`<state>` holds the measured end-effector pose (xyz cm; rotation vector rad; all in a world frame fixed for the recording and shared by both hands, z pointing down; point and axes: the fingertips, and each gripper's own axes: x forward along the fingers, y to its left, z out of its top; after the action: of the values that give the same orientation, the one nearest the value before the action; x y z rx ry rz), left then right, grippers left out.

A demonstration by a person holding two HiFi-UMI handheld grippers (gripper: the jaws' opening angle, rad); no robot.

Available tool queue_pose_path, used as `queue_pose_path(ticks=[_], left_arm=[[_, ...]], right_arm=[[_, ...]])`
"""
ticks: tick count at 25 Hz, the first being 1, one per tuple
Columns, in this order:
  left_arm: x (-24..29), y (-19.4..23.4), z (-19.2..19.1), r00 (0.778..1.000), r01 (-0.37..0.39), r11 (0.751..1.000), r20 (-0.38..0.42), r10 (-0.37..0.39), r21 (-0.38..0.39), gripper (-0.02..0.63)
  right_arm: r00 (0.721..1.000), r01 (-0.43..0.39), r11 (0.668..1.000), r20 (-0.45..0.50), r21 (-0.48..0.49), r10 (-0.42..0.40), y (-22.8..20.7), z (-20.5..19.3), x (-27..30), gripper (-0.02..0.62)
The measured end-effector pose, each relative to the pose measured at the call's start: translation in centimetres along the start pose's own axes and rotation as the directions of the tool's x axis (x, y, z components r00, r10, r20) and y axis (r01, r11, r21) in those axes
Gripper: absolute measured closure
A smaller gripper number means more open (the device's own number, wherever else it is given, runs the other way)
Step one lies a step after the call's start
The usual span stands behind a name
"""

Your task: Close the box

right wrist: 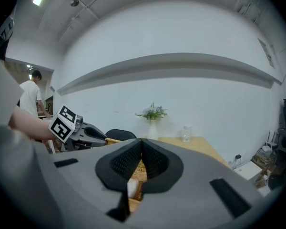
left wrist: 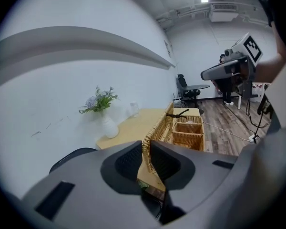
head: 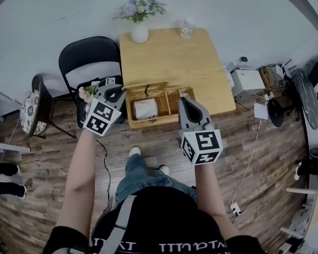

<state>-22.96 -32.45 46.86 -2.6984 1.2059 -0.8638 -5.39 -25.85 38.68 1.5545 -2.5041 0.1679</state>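
A wicker box [head: 172,118] with several open compartments sits at the near edge of a wooden table [head: 169,57]. A white roll [head: 146,109] lies in its left compartment. The wicker lid [head: 143,89] stands raised along the back, with a black handle [left wrist: 178,113] on its edge. My left gripper [head: 118,94] is at the box's left end. In the left gripper view [left wrist: 146,147] its pads are shut on the lid's woven edge [left wrist: 157,130]. My right gripper [head: 183,99] hovers over the right compartments, its tips [right wrist: 142,144] together with nothing between them.
A white vase of flowers [head: 140,33] and a glass jar [head: 186,28] stand at the table's far edge. A black chair [head: 90,62] and a cushioned stool [head: 29,110] are to the left. A white device [head: 247,82] and cables lie on the floor to the right.
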Motion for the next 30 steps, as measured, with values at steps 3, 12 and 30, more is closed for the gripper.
queue_pose_path(ticks=[3, 12, 30], left_arm=[[-0.5, -1.1, -0.3, 1.0, 0.01, 1.0, -0.013, -0.01, 0.011, 0.545], [-1.8, -4.7, -2.3, 0.997, 0.016, 1.0, -0.071, -0.017, -0.004, 0.54], [-1.3, -8.9, -7.1, 0.961, -0.048, 0.999, -0.272, 0.044, -0.009, 0.517]], right_arm=[[1.0, -0.015, 1.0, -0.006, 0.001, 0.015, 0.0, -0.5, -0.7, 0.58], [0.998, -0.058, 0.998, -0.03, 0.016, 0.059, -1.1, -2.6, -3.8, 0.58], [0.995, -0.089, 0.995, -0.036, 0.05, 0.091, -2.6, -5.7, -8.9, 0.58]])
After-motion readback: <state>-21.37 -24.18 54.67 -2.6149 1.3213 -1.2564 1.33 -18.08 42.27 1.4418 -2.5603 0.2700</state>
